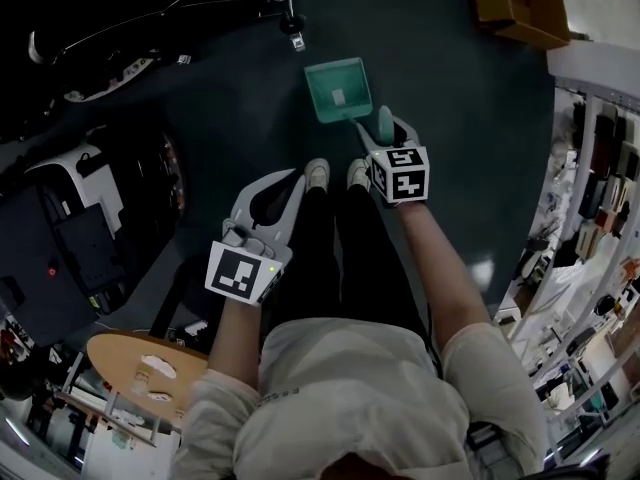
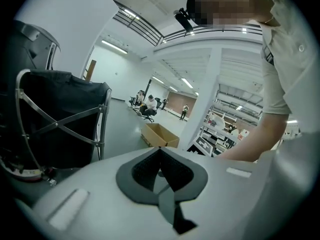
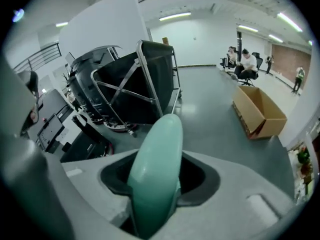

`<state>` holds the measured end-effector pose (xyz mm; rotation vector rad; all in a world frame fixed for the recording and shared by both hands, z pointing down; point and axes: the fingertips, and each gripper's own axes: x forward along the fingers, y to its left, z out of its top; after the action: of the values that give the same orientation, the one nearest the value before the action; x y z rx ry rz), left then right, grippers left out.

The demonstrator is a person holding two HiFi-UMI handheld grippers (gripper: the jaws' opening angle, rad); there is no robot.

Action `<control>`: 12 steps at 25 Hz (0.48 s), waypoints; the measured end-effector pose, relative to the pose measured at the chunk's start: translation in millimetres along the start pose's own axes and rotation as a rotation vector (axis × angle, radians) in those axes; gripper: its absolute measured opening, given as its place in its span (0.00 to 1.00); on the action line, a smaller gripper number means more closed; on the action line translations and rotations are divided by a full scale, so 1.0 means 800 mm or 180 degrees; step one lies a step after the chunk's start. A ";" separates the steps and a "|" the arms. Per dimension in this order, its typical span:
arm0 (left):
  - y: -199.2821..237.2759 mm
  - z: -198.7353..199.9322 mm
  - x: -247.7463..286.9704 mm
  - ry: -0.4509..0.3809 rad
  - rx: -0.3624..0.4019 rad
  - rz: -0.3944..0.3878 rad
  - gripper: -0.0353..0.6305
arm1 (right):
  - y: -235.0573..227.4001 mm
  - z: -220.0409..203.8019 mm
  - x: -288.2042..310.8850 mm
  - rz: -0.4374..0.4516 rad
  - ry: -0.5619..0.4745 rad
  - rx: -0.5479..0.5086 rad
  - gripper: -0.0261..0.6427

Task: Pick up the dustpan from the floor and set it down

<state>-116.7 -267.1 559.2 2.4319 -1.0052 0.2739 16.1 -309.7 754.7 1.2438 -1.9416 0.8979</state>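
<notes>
Dustpan (image 1: 338, 90) lies on the dark floor (image 1: 460, 118), just ahead of the person's shoes (image 1: 317, 174). Right gripper (image 1: 384, 128): jaws clenched on the dustpan's handle (image 3: 155, 174). Left gripper (image 1: 296, 182): jaws pressed together, nothing between them, beside the left shoe.

The dustpan (image 1: 338, 90) lies on the floor (image 1: 470, 158) just ahead of the person's shoes (image 1: 318, 174), its handle between the right gripper's (image 1: 386, 131) jaws, with the left gripper (image 1: 288, 182) left of the shoes, a cardboard box (image 1: 515, 3) beyond at the right, and shelves (image 1: 600, 198) along the right.
</notes>
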 end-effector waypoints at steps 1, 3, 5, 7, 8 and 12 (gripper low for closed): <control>0.002 -0.004 -0.002 0.0037 0.0017 0.0009 0.08 | 0.004 0.002 0.001 0.0028 -0.0019 0.0021 0.25; 0.008 -0.011 -0.007 0.0092 -0.0009 0.0062 0.08 | 0.009 0.003 0.001 0.0002 0.0001 -0.0025 0.06; 0.014 -0.008 -0.012 0.0069 -0.0130 0.0119 0.08 | 0.011 0.004 -0.003 -0.0074 0.0054 -0.0120 0.04; 0.017 0.001 -0.019 -0.0013 -0.0234 0.0128 0.08 | 0.010 0.009 -0.017 -0.0139 0.0075 -0.0124 0.03; 0.017 0.005 -0.024 -0.0048 -0.0246 0.0122 0.08 | 0.009 0.013 -0.027 -0.0169 0.0076 -0.0075 0.03; 0.008 0.012 -0.044 0.0009 0.0018 0.0092 0.08 | 0.020 0.024 -0.090 -0.0268 0.0054 0.0116 0.03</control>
<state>-146.0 -254.8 540.9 2.4228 -1.0402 0.2904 22.3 -286.0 682.8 1.3245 -1.8530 0.9016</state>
